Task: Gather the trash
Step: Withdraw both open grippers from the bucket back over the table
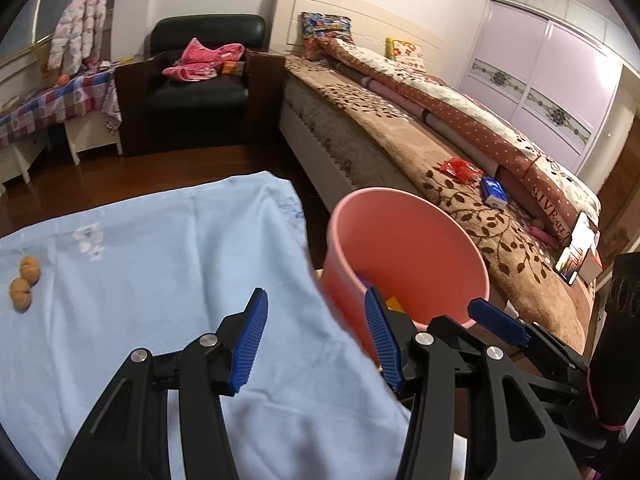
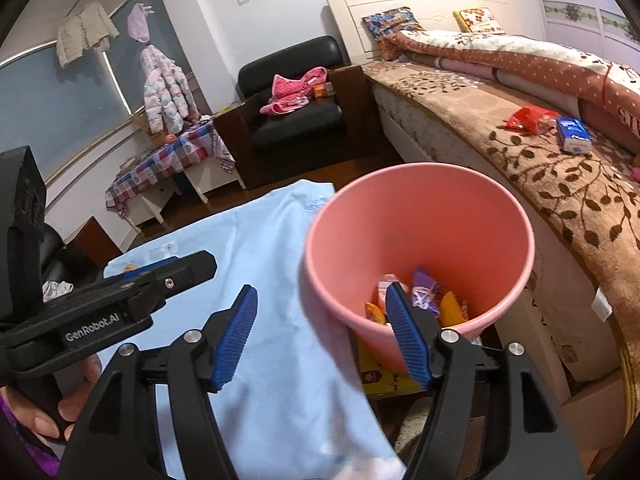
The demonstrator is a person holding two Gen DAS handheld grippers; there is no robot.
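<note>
**Both grippers hanging empty beside the pink bin**

The pink bin (image 2: 420, 248) is standing just beside the light-blue cloth (image 1: 160, 260), between it and the bed (image 1: 460, 168). Inside the bin, crumpled wrappers (image 2: 424, 288) in purple, orange and yellow are lying at the bottom. Well apart from the bin, across the cloth, two walnuts (image 1: 25, 282) are sitting near the far left edge; they are looking like the likely leftovers to pick up.

The wrappers are judged to be light, thin and crinkly, so a pinch on a bunched fold should do. The walnuts are probably hard, round and apt to roll; gripping each across its widest part seems the safest hold.

The left gripper (image 1: 316, 336) is hovering over the cloth's edge next to the bin, its blue pads (image 1: 250, 344) spread apart and pinching nothing. The right gripper (image 2: 324, 336) is hanging at the bin's near rim, one pad before the cloth and the other before the bin's mouth, spread wide with nothing between them and touching nothing, as far as can be told.
</note>
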